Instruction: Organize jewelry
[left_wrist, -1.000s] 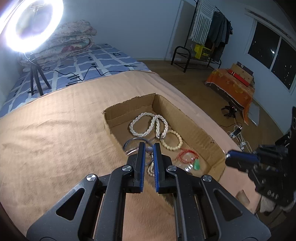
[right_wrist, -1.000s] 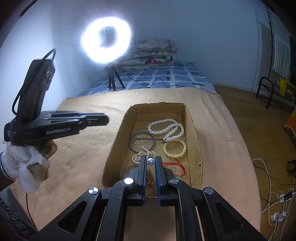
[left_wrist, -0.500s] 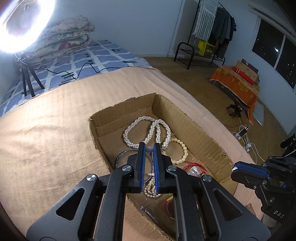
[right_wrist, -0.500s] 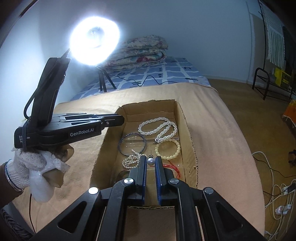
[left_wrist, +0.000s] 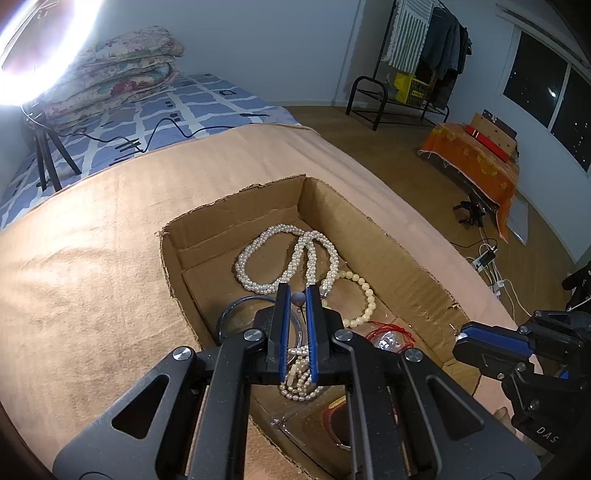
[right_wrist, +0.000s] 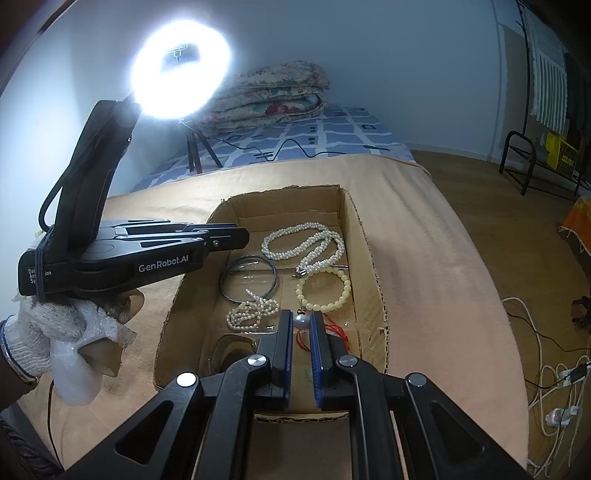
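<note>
1. Left wrist view: the left gripper (left_wrist: 296, 295) points down into an open cardboard box (left_wrist: 406, 266) on a tan blanket (left_wrist: 92, 258). Its jaws are clenched, with nothing plainly pinched; a small grey bead earring (left_wrist: 297, 298) shows in the slit at their tips, whether held or lying below I cannot tell. A white pearl necklace (left_wrist: 288, 258) lies just beyond, its long axis running away. A small pearl strand (left_wrist: 299, 384) sits under the jaws. The right gripper (left_wrist: 491, 345) hovers over the box's right wall.

2. Right wrist view: the right gripper (right_wrist: 300, 319) is also clenched above the box's near end, with nothing visibly held. A cream bead bracelet (right_wrist: 325, 290) lies just ahead, a thin metal bangle (right_wrist: 248, 278) ahead-left. The left gripper (right_wrist: 225, 238), in a gloved hand (right_wrist: 48, 328), reaches over the box's left wall, nearer the bangle.
</note>
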